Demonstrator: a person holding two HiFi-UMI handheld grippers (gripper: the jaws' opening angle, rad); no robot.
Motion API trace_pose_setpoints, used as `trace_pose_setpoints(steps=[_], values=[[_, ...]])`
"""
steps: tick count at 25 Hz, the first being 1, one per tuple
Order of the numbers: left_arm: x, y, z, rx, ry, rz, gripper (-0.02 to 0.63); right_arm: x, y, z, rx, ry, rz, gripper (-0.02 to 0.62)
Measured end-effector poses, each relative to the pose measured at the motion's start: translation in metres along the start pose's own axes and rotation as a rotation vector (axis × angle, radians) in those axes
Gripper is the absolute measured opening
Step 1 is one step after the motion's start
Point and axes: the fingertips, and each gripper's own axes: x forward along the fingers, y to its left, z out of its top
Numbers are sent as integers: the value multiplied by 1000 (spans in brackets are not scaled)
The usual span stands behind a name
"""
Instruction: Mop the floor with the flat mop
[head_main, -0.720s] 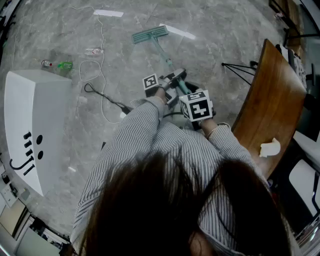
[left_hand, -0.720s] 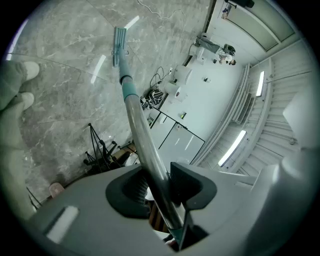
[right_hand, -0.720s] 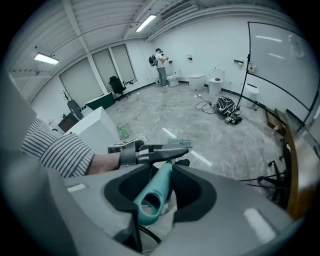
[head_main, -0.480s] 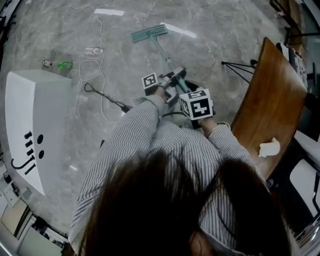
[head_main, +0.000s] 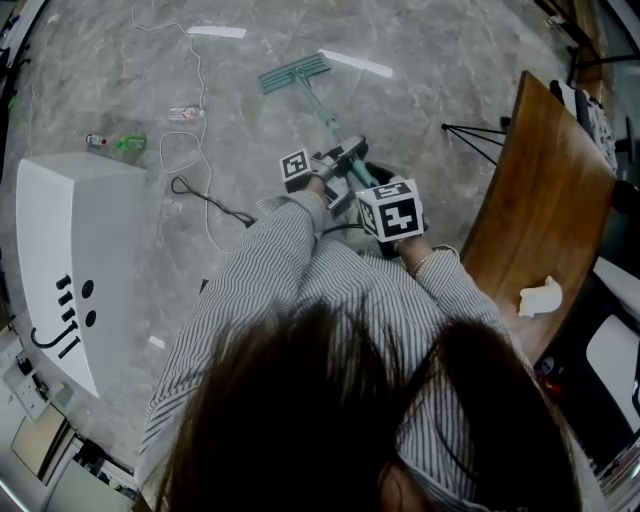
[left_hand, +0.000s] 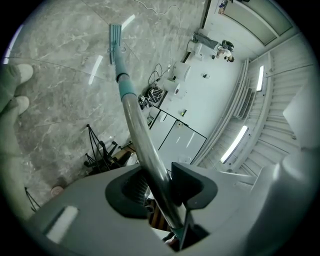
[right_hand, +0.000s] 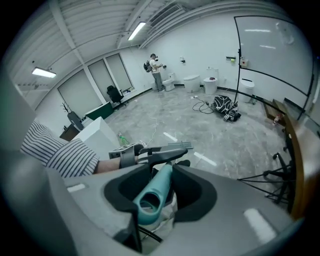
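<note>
Fingers of our left gripper (left_hand: 159, 194) and right gripper (right_hand: 156, 192) clench the handle of the flat mop (head_main: 293, 72), its head resting on the far floor (head_main: 440, 85).

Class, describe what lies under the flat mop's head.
The flat mop's head lies on the grey marbled floor. Only floor shows around its edges. The patch directly beneath is covered by the head, so whether it is wet or dirty cannot be seen.

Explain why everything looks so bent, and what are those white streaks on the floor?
Head view: a wide-angle lens bows the wooden table; the white streaks on the glossy floor look like reflected ceiling lights. Left gripper view: dark rounded corners, and the mop handle looms large near the lens. Right gripper view: straight edges curve, and the ceiling lamps glare.
</note>
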Motion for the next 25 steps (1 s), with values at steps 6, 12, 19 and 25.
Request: trace_pose_setpoints(steps=[6, 12, 19, 25], values=[[15, -9, 13, 13, 2, -22, 152, 7, -9, 17, -10, -4, 27, 140], [41, -24, 38, 20, -32, -40, 152, 17, -29, 49, 20, -29, 77, 155], [56, -57, 124, 18, -97, -24, 147, 80, -26, 115, -35, 2, 117, 173], [69, -133, 248, 12, -136, -43, 149, 161, -5, 233, -56, 7, 122, 176]])
